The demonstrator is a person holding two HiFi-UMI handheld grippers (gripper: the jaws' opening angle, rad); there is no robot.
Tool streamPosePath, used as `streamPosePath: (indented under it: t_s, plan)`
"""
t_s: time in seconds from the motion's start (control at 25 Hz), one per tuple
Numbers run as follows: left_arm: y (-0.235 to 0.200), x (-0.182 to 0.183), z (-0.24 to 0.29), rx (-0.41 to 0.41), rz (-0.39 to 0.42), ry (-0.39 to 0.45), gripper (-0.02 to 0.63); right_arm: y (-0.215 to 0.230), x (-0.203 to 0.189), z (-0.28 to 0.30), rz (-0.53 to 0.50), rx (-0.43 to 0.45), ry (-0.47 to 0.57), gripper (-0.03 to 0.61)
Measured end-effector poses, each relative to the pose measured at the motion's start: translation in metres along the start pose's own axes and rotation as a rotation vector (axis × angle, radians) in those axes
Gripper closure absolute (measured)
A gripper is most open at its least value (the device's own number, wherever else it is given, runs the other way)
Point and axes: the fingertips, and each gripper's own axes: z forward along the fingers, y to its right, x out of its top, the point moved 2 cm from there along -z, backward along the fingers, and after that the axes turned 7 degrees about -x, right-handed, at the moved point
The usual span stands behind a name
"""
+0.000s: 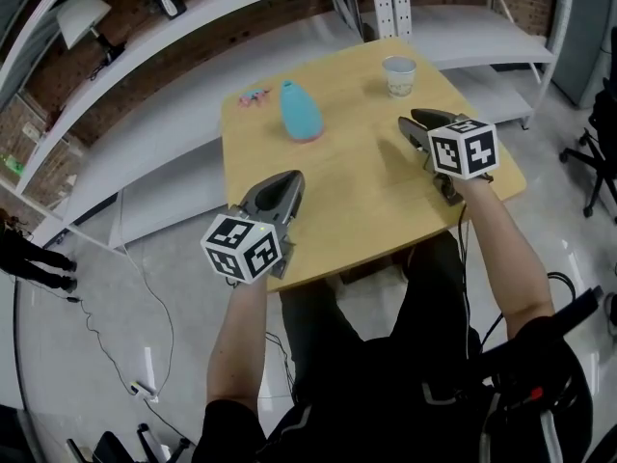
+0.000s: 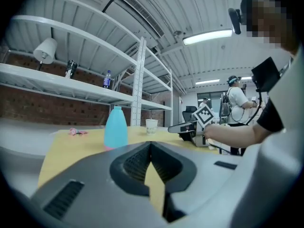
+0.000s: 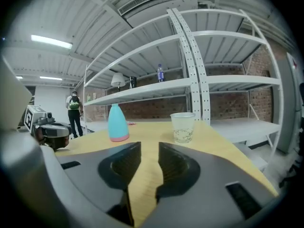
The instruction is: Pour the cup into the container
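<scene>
Head view: we list a pale translucent plastic cup [image 1: 398, 76], upright near the far right corner of the light wooden table [image 1: 366, 201], and a turquoise bottle-shaped container [image 1: 301, 111] near the far edge.
Left gripper view: left gripper [image 2: 151, 144], jaw tips together, empty.
Right gripper view: right gripper [image 3: 149, 148], jaws apart, nothing between them.

- Left gripper [image 2: 151, 144]: jaw tips meeting, nothing between them.
- Yellow table [image 2: 71, 148].
- Blue container [image 2: 116, 127]: upright on the table.
- Paper cup [image 2: 151, 126]: just right of the container, farther back.
- Pink item [image 2: 76, 131]: left of the container, lying flat.
- Right gripper [image 2: 172, 127]: well right of the container, above the table.
</scene>
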Motion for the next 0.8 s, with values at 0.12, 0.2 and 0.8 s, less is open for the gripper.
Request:
streamPosePath:
  t_s: [0.12, 0.2, 0.8]
  plan:
    - [0.013, -0.004, -0.007, 0.054, -0.01, 0.001, 0.612, -0.007, -0.008, -0.015, 0.011, -0.026, 0.0, 0.574]
    - [0.024, -0.005, -0.012, 0.071, -0.014, 0.0, 0.612, -0.013, -0.013, -0.025, 0.017, -0.025, -0.013, 0.577]
    - [0.183, -0.035, -0.092, 0.198, -0.121, 0.16, 0.612, -0.048, -0.042, -0.211, -0.026, 0.053, 0.079, 0.577]
